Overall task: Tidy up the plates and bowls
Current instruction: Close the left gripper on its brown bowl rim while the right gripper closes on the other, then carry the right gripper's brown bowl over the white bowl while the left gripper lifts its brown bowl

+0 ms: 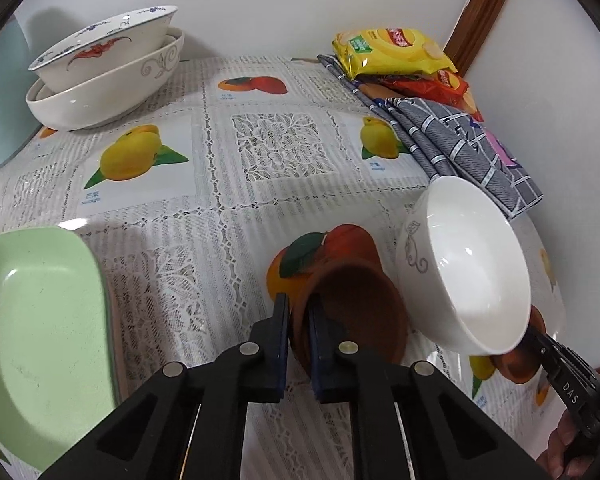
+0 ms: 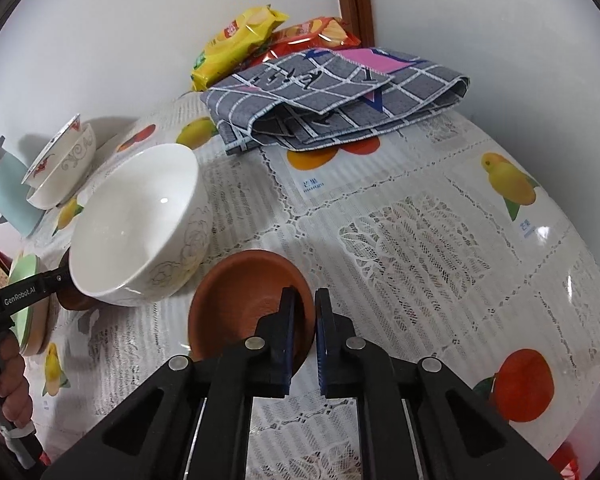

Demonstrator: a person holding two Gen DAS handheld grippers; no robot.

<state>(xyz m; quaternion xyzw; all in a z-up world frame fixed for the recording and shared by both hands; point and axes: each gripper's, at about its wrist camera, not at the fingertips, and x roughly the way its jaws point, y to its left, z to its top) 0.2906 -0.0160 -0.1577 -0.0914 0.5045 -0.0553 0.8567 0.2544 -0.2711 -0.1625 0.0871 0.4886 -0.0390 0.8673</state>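
Observation:
My left gripper [image 1: 299, 312] is shut on the rim of a small brown dish [image 1: 356, 316] held above the table. My right gripper [image 2: 305, 312] is shut on the rim of a second brown dish [image 2: 244, 300]. A white bowl [image 1: 468, 264] sits between them, tilted on its side; it also shows in the right wrist view [image 2: 140, 224], where the left gripper's dish is mostly hidden behind it. Two stacked white bowls [image 1: 108, 68], the top one with a red pattern, stand at the far left. A green plate [image 1: 40, 320] lies at the near left.
A folded grey checked cloth [image 2: 332, 100] and yellow and red snack bags [image 2: 236, 44] lie at the table's back by the wall. A pale blue jug [image 2: 8, 192] stands beside the stacked bowls. A fruit-print lace tablecloth [image 1: 284, 152] covers the table.

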